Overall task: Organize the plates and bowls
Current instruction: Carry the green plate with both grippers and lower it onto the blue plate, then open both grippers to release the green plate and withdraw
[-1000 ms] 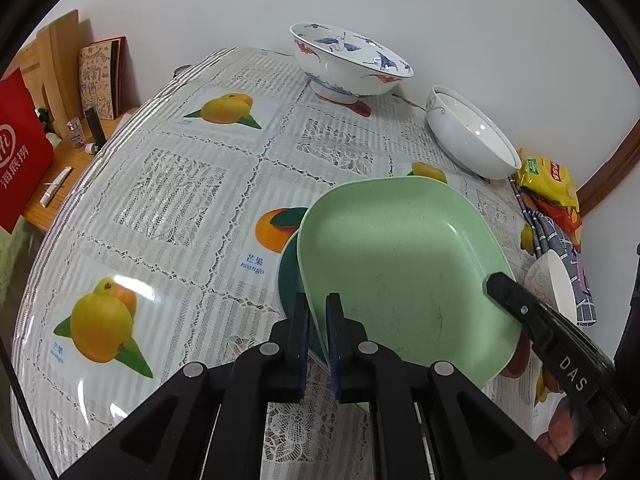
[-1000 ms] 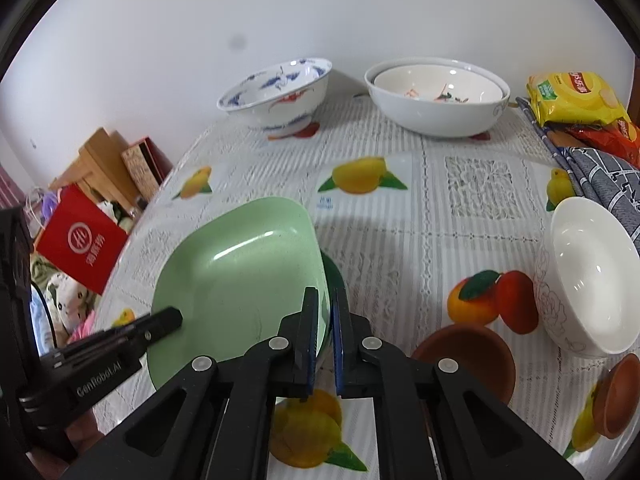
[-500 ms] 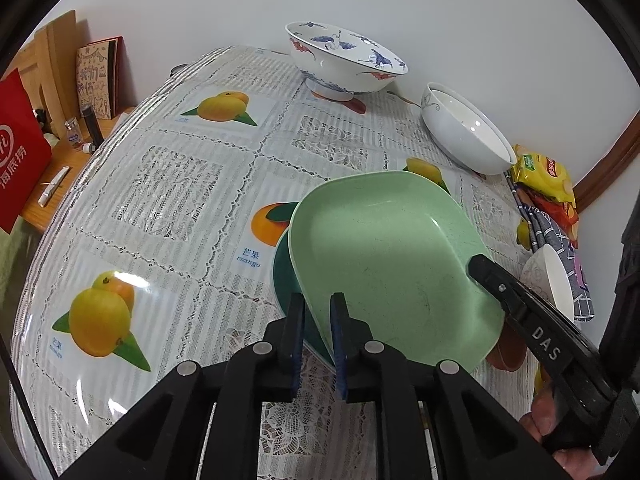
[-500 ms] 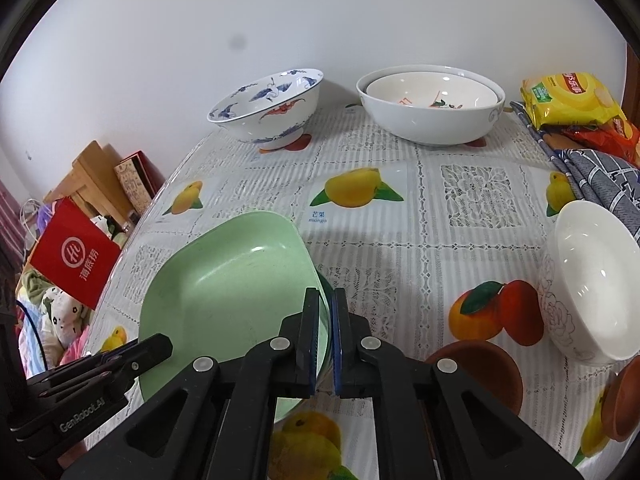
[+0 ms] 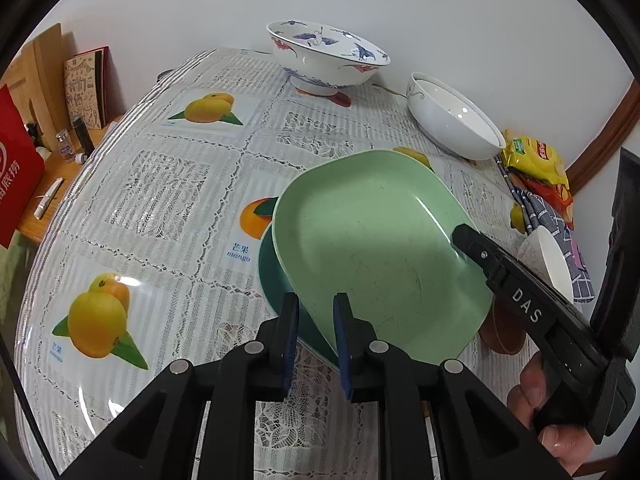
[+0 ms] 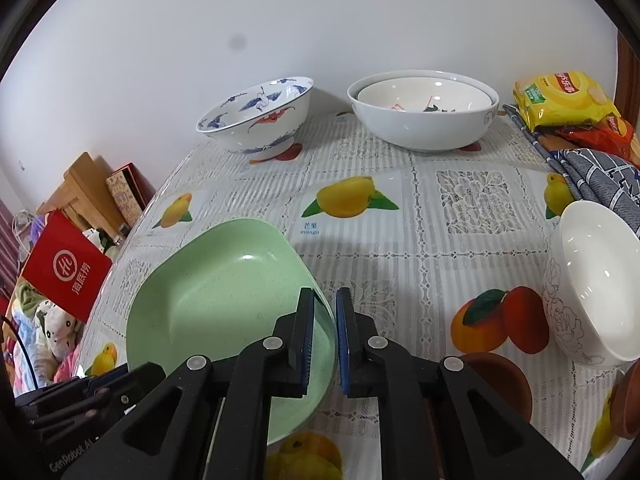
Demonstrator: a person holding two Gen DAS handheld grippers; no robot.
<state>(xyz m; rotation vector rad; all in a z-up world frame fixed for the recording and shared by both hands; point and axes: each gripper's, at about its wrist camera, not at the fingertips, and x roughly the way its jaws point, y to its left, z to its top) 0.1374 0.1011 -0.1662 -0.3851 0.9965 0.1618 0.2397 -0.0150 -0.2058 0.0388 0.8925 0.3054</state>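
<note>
A light green square plate (image 5: 380, 248) (image 6: 224, 292) lies on a dark teal plate (image 5: 272, 276) on the fruit-print tablecloth. My left gripper (image 5: 316, 312) straddles its near rim. The jaws are opening, and a gap shows on both sides of the rim. My right gripper (image 6: 325, 312) straddles the opposite rim the same way, its jaws also opening and the pads off the plate. In the left wrist view, one right gripper finger (image 5: 472, 244) reaches over the plate's right edge, with a person's hand behind it.
A blue-and-white footed bowl (image 6: 256, 120) and a large white bowl (image 6: 424, 128) with a smaller one inside stand by the wall. A small white bowl (image 6: 592, 280) and brown clay dishes (image 6: 496, 376) sit to the right. Snack bags (image 6: 560, 100) and a checked cloth (image 6: 600, 176) lie at the far right.
Both grippers were shut on the green plate's rims. Their jaws have now parted, and the plate has settled lower and flatter onto the teal plate.
</note>
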